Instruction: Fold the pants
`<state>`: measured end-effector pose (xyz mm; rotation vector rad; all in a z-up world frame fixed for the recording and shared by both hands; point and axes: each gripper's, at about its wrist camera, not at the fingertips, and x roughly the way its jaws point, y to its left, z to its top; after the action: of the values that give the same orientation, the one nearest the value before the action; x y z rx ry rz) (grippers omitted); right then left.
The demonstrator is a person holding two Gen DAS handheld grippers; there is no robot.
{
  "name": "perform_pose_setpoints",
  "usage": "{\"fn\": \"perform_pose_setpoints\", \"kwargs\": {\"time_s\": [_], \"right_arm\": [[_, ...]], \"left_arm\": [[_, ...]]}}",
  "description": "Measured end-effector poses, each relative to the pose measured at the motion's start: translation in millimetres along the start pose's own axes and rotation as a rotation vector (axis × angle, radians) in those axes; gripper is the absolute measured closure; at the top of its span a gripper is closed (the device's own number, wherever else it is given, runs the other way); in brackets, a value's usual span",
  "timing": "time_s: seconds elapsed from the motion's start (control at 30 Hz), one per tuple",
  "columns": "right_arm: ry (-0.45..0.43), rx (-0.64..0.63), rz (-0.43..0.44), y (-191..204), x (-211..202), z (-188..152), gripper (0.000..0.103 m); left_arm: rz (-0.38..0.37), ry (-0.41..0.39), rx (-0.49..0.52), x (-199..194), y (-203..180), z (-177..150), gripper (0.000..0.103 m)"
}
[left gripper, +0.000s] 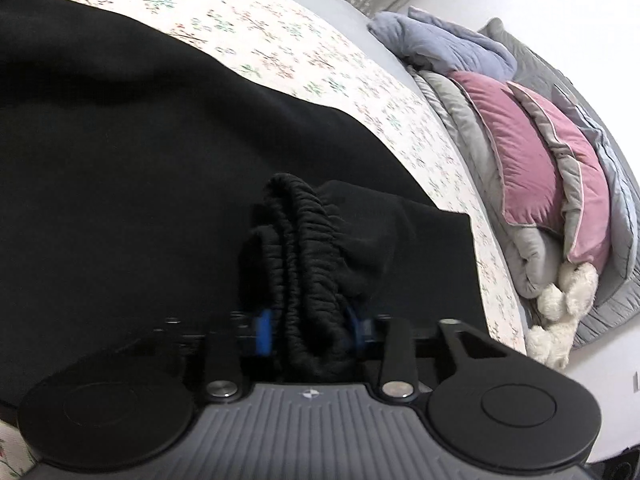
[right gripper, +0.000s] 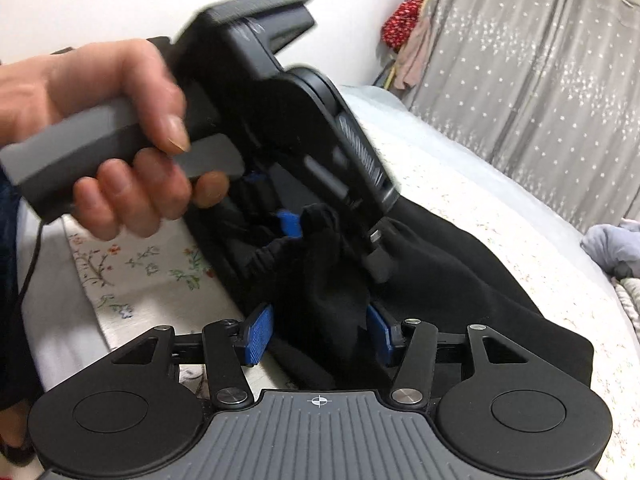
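The black pants point(left gripper: 120, 152) are spread on the floral bedsheet point(left gripper: 304, 52), long axis running away from both grippers. The gathered waistband point(left gripper: 308, 248) is clamped in the left gripper point(left gripper: 310, 324) — the right gripper point(right gripper: 320, 332) is closed on adjoining cloth just beside it. Piled pillows point(left gripper: 532, 148) lie well apart; nothing is seen to obstruct.

The pants point(left gripper: 120, 160) are plain black, lying on a cream bedsheet point(left gripper: 304, 52) printed with small green, blue and red flower sprigs. The gripper pads point(right gripper: 260, 334) are bright blue on black arms, and the curtain point(right gripper: 532, 80) is grey with white specks. Bedding point(left gripper: 536, 168) stacked nearby is pink, grey and lavender-blue.
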<state>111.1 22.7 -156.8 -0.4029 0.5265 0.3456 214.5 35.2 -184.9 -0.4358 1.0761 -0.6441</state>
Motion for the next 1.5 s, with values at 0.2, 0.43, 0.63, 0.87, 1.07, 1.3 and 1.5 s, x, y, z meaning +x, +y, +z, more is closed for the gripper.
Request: {"fn": "perform_pose_setpoints", "kwargs": {"time_s": [0.2, 0.43, 0.63, 0.87, 1.07, 1.3, 1.5], "right_arm": [[0.019, -0.02, -0.062, 2, 14, 4, 0.052], [-0.014, -0.032, -0.073, 9, 17, 22, 0.057], [-0.003, 0.0, -0.096, 12, 18, 26, 0.08], [-0.032, 0.023, -0.11, 26, 27, 35, 0.073], [0.019, 0.055, -0.086, 26, 39, 34, 0.073], [0.016, 0.086, -0.08, 27, 38, 41, 0.068], [0.054, 0.112, -0.072, 23, 50, 34, 0.062]], "left_arm": [[0.024, -0.053, 0.058, -11, -10, 3, 0.078], [0.02, -0.145, 0.114, -38, -15, 15, 0.08], [0.055, -0.257, 0.122, -77, 0, 27, 0.082], [0.203, -0.392, 0.111, -122, 43, 44, 0.083], [0.261, -0.389, 0.088, -134, 89, 46, 0.083], [0.316, -0.462, 0.232, -159, 70, 45, 0.082], [0.458, -0.32, 0.259, -118, 90, 51, 0.071]]}}
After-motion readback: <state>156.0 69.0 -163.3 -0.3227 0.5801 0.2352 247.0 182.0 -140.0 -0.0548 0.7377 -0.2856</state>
